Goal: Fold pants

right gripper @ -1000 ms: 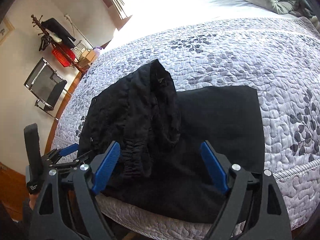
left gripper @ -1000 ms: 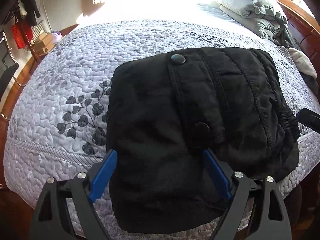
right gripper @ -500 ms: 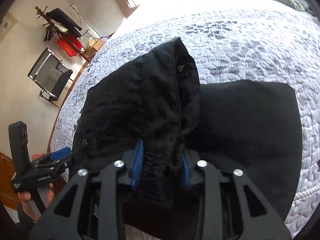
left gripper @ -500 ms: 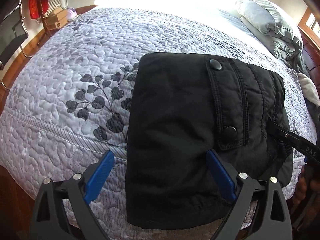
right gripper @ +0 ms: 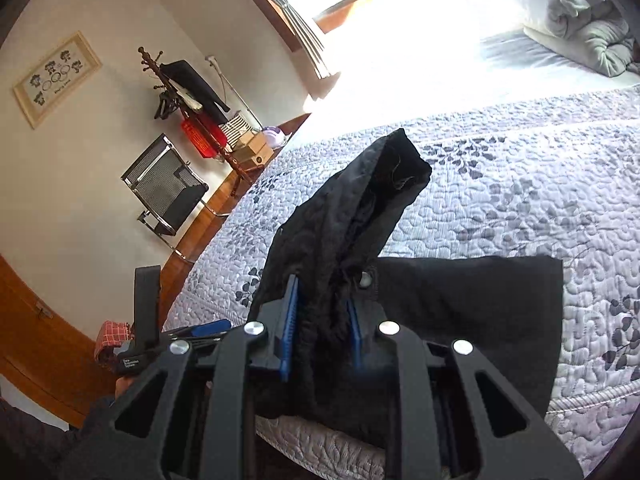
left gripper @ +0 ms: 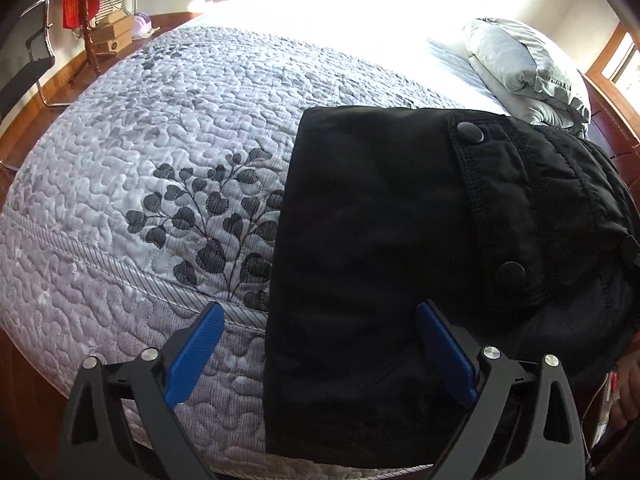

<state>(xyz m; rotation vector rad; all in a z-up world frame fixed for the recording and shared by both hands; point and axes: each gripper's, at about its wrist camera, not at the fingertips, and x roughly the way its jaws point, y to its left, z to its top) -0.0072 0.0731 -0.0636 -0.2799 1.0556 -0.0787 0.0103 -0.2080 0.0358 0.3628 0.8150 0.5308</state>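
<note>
Black pants lie folded on the quilted bed near its front edge, with a snap-button pocket flap on the right part. My left gripper is open, its blue fingers straddling the pants' near left edge just above the cloth. My right gripper is shut on the bunched waistband end of the pants and holds it lifted above the bed; the remaining cloth lies flat to the right. The left gripper also shows in the right wrist view, low at the left.
The bed's grey leaf-pattern quilt spreads left and beyond the pants. A rolled grey duvet lies at the head. A coat rack, a black chair and boxes stand by the wall left of the bed. Wooden floor borders the bed.
My right gripper closed on the waistband end and lifted it up off the bed. My left gripper shifted left along the pants' near edge and stayed open.
</note>
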